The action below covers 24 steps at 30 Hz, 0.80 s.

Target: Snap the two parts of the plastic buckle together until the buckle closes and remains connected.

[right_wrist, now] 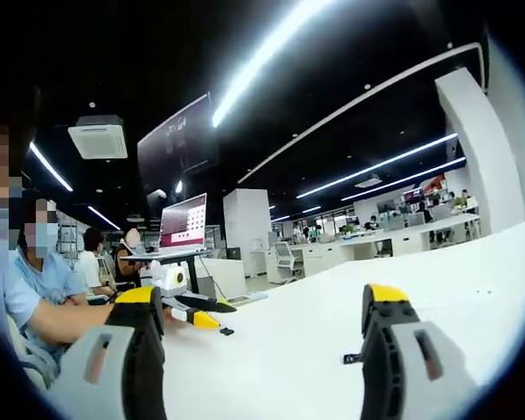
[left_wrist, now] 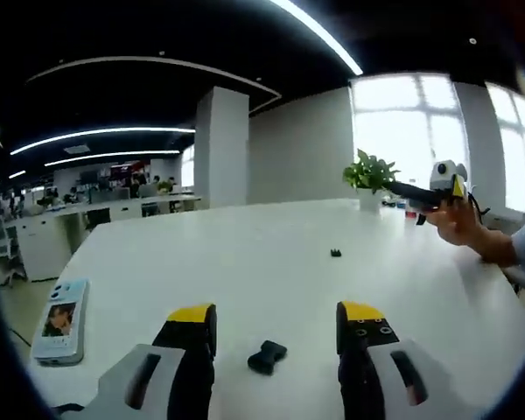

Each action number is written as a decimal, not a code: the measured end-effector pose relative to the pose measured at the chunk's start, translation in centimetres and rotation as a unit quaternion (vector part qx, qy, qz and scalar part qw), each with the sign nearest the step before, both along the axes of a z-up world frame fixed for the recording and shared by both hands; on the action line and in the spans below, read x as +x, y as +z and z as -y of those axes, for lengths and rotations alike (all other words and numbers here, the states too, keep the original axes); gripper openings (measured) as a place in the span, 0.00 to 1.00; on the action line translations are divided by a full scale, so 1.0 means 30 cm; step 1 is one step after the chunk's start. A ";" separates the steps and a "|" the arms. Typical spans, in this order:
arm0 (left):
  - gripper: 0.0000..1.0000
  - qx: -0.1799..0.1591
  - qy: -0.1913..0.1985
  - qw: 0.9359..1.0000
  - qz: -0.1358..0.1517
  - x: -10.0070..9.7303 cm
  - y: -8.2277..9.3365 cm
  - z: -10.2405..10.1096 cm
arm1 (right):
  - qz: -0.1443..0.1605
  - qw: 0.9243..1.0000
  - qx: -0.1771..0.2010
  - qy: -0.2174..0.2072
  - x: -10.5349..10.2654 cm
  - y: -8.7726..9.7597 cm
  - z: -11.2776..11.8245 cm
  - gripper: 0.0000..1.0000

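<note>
One black buckle part [left_wrist: 267,356] lies on the white table [left_wrist: 245,262], low between the jaws of my left gripper [left_wrist: 276,317]; the jaws stand wide apart and clear of it. A smaller black buckle part [left_wrist: 335,253] rests farther out on the table. At the right, a hand holds my right gripper [left_wrist: 424,193] above the table edge. In the right gripper view, my right gripper [right_wrist: 262,302] is open with nothing between its jaws. There the near buckle part [right_wrist: 352,358] lies by the right jaw, and the other part [right_wrist: 226,332] sits under the tips of my left gripper [right_wrist: 192,306].
A phone [left_wrist: 61,319] lies at the table's left edge. A potted plant [left_wrist: 370,172] stands at the far side. A person's sleeve [right_wrist: 17,302] and seated people are at the left of the right gripper view, with a monitor [right_wrist: 184,223] behind.
</note>
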<state>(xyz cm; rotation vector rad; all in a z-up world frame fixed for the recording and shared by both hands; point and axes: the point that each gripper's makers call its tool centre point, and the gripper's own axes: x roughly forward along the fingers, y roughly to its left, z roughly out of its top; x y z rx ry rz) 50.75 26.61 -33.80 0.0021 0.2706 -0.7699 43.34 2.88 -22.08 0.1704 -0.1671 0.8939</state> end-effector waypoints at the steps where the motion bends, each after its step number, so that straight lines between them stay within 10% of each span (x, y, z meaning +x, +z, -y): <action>1: 0.52 0.005 0.005 1.000 -0.005 0.004 -0.007 -0.009 | 0.001 1.000 0.001 0.001 -0.002 0.003 0.000 0.95; 4: 0.47 0.010 0.013 1.000 -0.011 0.005 -0.017 -0.022 | 0.005 1.000 0.005 0.002 0.000 0.016 0.005 0.95; 8: 0.41 0.098 0.013 0.995 0.023 0.009 -0.043 -0.040 | 0.005 1.000 0.005 -0.001 0.006 0.012 0.010 0.92; 24: 0.28 0.107 -0.027 0.993 -0.030 -0.056 -0.099 -0.018 | 0.004 1.000 0.005 0.007 -0.009 0.004 -0.001 0.91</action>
